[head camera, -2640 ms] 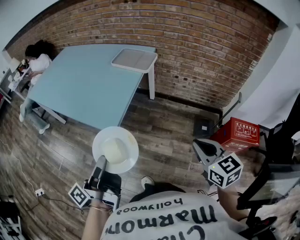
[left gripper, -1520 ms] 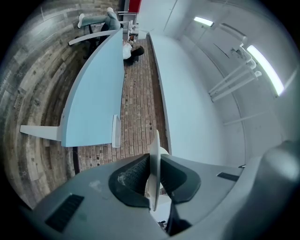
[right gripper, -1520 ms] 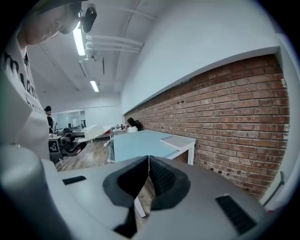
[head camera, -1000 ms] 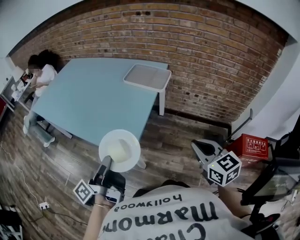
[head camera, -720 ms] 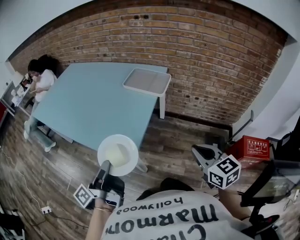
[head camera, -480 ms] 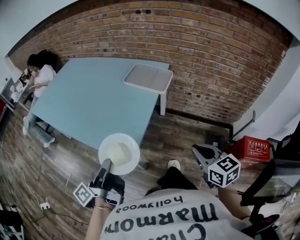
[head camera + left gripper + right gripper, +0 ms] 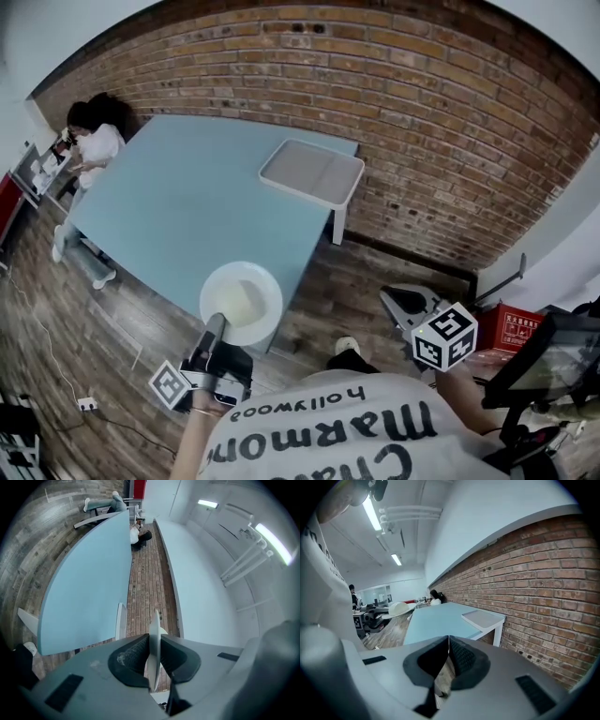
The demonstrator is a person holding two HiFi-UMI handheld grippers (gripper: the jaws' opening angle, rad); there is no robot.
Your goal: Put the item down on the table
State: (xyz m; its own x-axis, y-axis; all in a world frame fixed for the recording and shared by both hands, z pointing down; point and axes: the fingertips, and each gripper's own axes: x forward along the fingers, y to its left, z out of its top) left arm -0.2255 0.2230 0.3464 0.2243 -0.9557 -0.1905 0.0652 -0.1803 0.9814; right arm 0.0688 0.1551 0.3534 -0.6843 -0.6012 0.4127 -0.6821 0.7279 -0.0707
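A white plate (image 7: pixel 241 302) is held level over the near edge of the light blue table (image 7: pixel 178 202), clear of its top. My left gripper (image 7: pixel 217 324) is shut on the plate's near rim. In the left gripper view the plate (image 7: pixel 154 634) stands edge-on between the dark pads of that gripper (image 7: pixel 153 645). My right gripper (image 7: pixel 401 300) hangs over the wooden floor to the right, away from the table, shut with nothing in it. In the right gripper view its pads meet at the tip (image 7: pixel 448 640), and the plate (image 7: pixel 400 607) shows far left.
A grey tray (image 7: pixel 311 173) lies on the table's far right corner by the brick wall (image 7: pixel 422 122). A person (image 7: pixel 94 141) sits at the table's far left end. A red box (image 7: pixel 511 328) and dark equipment stand at the right.
I have come closer to the table. The plate, still in my left gripper, was over the floor and now overlaps the table's near edge. The right gripper has stayed shut.
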